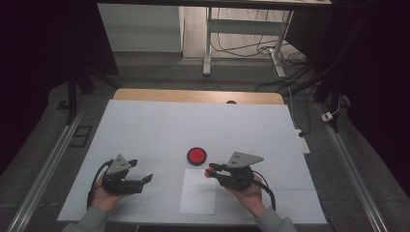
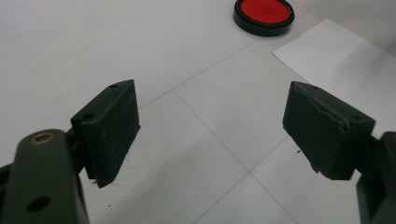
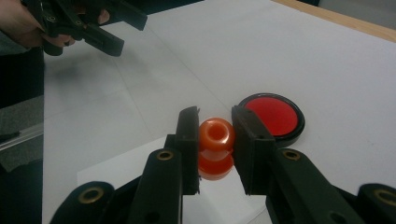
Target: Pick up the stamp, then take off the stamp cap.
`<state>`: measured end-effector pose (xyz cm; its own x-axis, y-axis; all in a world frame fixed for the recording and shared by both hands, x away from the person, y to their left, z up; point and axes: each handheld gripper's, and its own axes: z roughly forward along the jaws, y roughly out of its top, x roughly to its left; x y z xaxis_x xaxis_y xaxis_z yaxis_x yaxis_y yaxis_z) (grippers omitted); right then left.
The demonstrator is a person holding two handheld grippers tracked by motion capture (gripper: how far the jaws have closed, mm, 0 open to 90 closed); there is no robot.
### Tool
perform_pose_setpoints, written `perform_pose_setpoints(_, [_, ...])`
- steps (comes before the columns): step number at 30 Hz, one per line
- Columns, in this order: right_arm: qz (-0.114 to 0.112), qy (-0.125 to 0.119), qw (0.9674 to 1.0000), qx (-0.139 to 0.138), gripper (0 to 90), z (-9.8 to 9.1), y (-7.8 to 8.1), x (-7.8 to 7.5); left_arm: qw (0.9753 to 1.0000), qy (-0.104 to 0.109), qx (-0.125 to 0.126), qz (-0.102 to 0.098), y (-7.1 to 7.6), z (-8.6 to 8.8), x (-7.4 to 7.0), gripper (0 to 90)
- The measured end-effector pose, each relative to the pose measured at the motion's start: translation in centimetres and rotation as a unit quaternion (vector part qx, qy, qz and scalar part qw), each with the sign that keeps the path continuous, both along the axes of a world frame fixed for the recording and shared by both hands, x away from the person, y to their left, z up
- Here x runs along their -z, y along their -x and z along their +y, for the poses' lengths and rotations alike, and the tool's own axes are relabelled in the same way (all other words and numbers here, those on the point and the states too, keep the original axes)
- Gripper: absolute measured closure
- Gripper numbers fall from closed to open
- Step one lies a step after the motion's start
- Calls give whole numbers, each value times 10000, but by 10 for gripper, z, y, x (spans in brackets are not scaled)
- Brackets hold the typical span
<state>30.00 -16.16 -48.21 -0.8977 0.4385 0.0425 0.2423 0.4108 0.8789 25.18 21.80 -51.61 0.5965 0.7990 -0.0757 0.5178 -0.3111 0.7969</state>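
Right gripper [image 3: 215,140] level, low over white sheet [image 1: 198,193], pinching orange spool [image 3: 215,147]; left gripper [image 2: 210,135] spread.

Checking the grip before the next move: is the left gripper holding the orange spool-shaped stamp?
No: the left gripper stands open over bare table, while the right gripper clamps the orange spool-shaped stamp.

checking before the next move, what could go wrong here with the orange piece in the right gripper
1. The right gripper pinches the rounded orange stamp only at its narrow sides, so it could twist or slip out.
2. The red ink pad lies right beside the jaws; a jaw might clip its black rim and shove it.
3. The loose white paper under the stamp could shift if pressed, since the open left gripper is not holding it.
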Motion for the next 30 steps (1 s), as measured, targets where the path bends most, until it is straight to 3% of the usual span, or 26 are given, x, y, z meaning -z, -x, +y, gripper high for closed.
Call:
perform_pose_setpoints(20, [-10,-43,10000,13,717,-3,-1,-2,9999,-58,60,-61,0,-3,-3,187])
perform_pose_setpoints(30, [-12,-81,10000,27,718,-4,-2,-2,9994,-23,306,-151,-3,-17,-16,187])
